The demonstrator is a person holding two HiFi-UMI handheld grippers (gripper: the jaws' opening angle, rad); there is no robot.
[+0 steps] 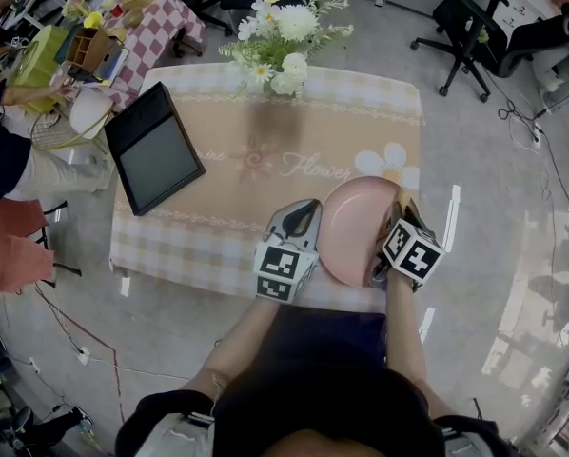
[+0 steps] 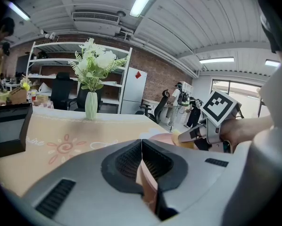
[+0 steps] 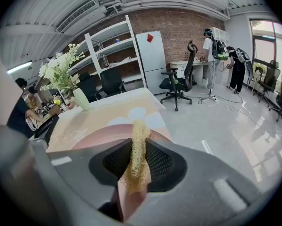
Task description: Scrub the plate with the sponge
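The left claw is closed on the rim of the plate, and the pink edge runs up between its ribbed pads. The right claw is clamped on the sponge, a yellow netted strip that stands up between its pads and lies against the plate. The plate sits tilted between the two claws, over the near right part of the counter, with the left claw on its left rim and the right claw at its right rim. Farther out on the counter's peach cloth, a dark tray lies to the left and a vase of white flowers stands at the far edge. A black chair stands on the floor beyond.
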